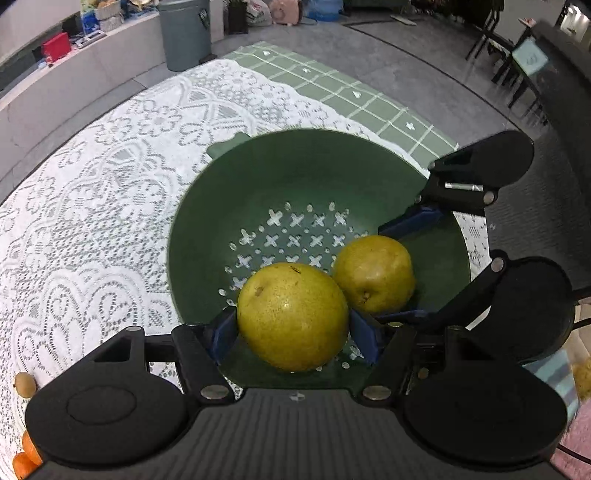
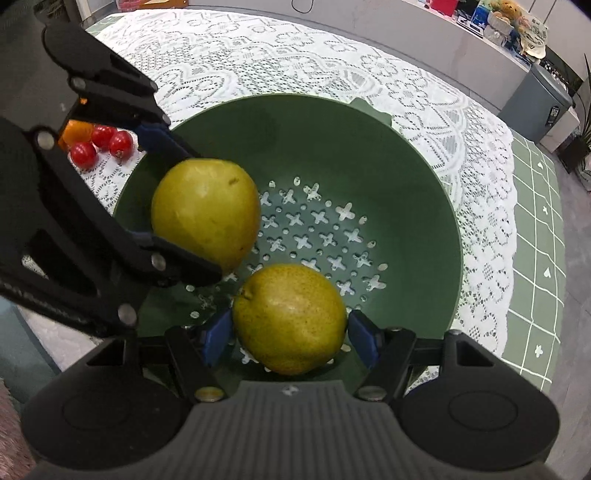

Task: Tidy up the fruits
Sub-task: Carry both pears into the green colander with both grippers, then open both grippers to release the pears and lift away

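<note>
My left gripper (image 1: 293, 332) closes on one pear (image 1: 292, 315) and my right gripper (image 2: 290, 332) on the other pear (image 2: 290, 318), both low inside the green colander (image 1: 295, 173), though each fruit's underside is hidden, so whether they rest on the perforated floor I cannot tell. Only the right view shows the cherry tomatoes (image 2: 101, 144) and an orange fruit (image 2: 75, 132) left of the colander, partly blocked by my left gripper's arm. The left view cuts off what may be more orange fruit (image 1: 27, 456) at its near-left corner on the lace cloth (image 1: 110, 184), with a grey bin (image 1: 184, 33) beyond.
</note>
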The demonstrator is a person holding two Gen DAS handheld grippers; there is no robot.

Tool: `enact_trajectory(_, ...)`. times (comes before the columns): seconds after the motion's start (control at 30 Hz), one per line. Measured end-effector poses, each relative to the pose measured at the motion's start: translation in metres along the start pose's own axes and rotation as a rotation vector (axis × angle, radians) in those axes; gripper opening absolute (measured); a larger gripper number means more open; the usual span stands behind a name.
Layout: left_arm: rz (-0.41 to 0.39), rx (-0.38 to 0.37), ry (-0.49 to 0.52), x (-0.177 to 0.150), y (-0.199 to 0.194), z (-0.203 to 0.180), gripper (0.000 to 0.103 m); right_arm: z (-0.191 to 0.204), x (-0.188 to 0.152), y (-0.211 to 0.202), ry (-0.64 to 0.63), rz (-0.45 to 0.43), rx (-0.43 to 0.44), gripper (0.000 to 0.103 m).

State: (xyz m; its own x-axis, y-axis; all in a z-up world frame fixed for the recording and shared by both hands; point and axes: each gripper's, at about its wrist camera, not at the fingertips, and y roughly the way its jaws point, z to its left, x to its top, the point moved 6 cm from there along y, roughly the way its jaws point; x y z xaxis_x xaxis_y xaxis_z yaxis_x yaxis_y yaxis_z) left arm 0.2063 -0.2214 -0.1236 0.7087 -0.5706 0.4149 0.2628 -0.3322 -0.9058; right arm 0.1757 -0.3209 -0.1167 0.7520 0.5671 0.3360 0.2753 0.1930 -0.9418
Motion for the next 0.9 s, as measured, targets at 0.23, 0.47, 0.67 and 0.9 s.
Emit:
enact_trajectory(0.23, 0.045, 0.026, 0.021, 0.002, 0.009, 0.001, 0.075, 0.002, 0.003, -0.002, -0.029, 0.012, -0.027, 0.064)
enact_trajectory(0.47, 0.060, 0.045, 0.041, 0.001, 0.012, -0.001, 0.075, 0.003, 0.000, -0.004, -0.049, 0.022, -0.046, 0.065)
enact_trajectory(0.67, 0.082, 0.083, 0.094, -0.001, 0.013, -0.007, 0.075, 0.002, -0.002, -0.009, -0.065, 0.032, -0.065, 0.066)
enact_trajectory(0.9, 0.070, 0.091, 0.095, -0.001, 0.007, -0.006, 0.075, 0.001, -0.001, -0.014, -0.066, 0.031, -0.081, 0.073)
